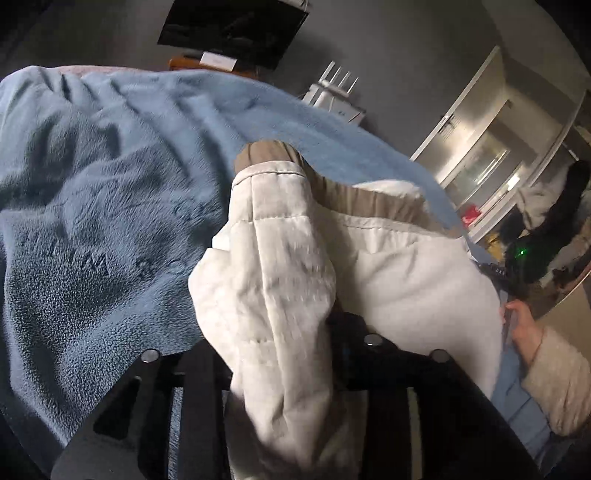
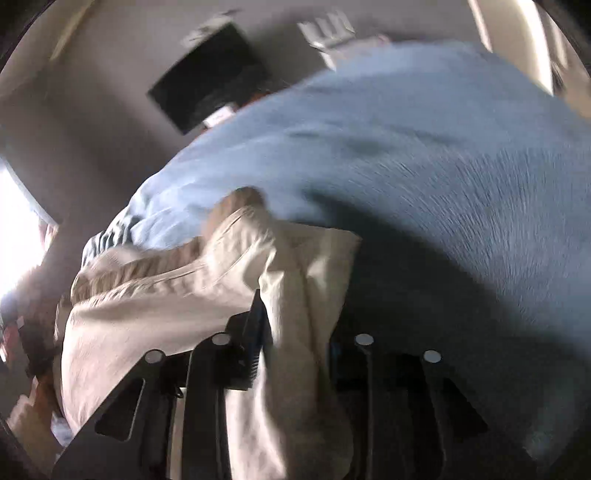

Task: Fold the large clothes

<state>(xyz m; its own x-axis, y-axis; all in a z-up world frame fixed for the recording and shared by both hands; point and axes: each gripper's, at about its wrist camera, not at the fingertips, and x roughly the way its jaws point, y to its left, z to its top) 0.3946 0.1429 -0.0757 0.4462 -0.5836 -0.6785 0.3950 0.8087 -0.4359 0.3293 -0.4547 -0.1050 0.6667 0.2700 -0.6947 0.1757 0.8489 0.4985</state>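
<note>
Black left gripper (image 1: pixel 291 332) pinches a fold of the cream quilted jacket (image 1: pixel 406 273); right gripper (image 2: pixel 295 332) likewise clamps jacket fabric. Jacket lies bunched on the blue fleece blanket (image 1: pixel 92 221). Right view blurred.

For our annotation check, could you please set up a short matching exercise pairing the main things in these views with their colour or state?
Things:
1. quilted jacket
2. fleece blanket
3. wall screen
4. left hand-held gripper

Descriptions:
A. dark, switched off
B. blue
C. cream with tan lining
D. shut on fabric

Pairs: 1-C, 2-B, 3-A, 4-D
</note>
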